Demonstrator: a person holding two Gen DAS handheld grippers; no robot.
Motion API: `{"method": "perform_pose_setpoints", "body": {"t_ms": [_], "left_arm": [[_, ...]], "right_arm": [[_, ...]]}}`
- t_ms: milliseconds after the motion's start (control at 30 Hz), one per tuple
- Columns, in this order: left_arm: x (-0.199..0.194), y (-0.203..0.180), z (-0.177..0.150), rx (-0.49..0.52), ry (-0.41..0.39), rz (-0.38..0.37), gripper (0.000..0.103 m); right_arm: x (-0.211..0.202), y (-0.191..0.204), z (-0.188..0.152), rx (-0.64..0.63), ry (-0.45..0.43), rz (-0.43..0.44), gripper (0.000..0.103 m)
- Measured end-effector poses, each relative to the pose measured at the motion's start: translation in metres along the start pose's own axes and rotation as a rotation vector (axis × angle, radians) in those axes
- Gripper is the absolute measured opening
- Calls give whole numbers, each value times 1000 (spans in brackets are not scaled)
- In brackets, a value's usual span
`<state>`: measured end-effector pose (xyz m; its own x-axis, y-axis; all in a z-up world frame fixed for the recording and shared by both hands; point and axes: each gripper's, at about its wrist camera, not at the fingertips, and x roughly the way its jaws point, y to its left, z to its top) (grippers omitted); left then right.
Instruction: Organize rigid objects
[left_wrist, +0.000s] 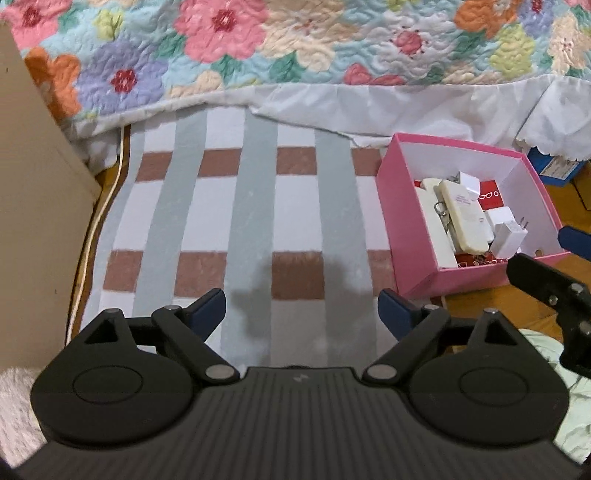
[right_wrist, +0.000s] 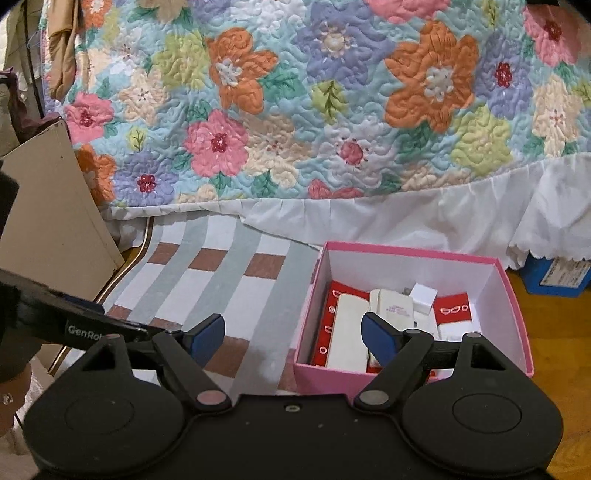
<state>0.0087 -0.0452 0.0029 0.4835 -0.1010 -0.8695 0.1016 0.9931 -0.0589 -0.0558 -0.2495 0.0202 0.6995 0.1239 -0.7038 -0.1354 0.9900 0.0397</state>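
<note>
both grippers, left gripper and right gripper, tilt downward, released, beside pink box.

Home bedroom: floral quilt w/ white bed skirt, striped rug.
</note>
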Motion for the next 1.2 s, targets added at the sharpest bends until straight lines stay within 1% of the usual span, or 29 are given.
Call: {"method": "perform_pose_setpoints", "body": {"t_ms": [67,133,167,233,333,400,500,633,767,933,1033,1200], "left_arm": [[1,3,-3,-9,8,-7,92],[3,3,-5,7,16,16,92],[3,3,-6,10,17,28,92],[4,6,-7,4,26,35,93],[1,9,-7,-5,22,37,93],[0,11,-8,-6,21,44,93],[-3,12,-9,-3,21,56,93],[-5,13,-10,0,27,60,93],[-6,12,-11,1,25,62,93],[-7,10,-14,1,27,66,93],[-7,10,-15,5,33,74,93],[-7,14,-12,15,47,81,93]], "right_arm": [[3,3,-1,-12,21,-9,91],[4,7,-1,-15,31,-29,96],[4,7,-1,-5,36,-38,97],[5,7,0,8,56,-49,97],[9,5,1,30,79,-96,97],[14,3,2,35,114,-116,97],[18,1,1,24,140,-104,97],[17,-2,1,49,146,-88,97],[15,-1,1,22,145,-100,97],[15,-5,1,52,154,-95,98],[17,-9,-1,83,161,-113,101],[18,-10,-3,79,170,-136,101]]}}
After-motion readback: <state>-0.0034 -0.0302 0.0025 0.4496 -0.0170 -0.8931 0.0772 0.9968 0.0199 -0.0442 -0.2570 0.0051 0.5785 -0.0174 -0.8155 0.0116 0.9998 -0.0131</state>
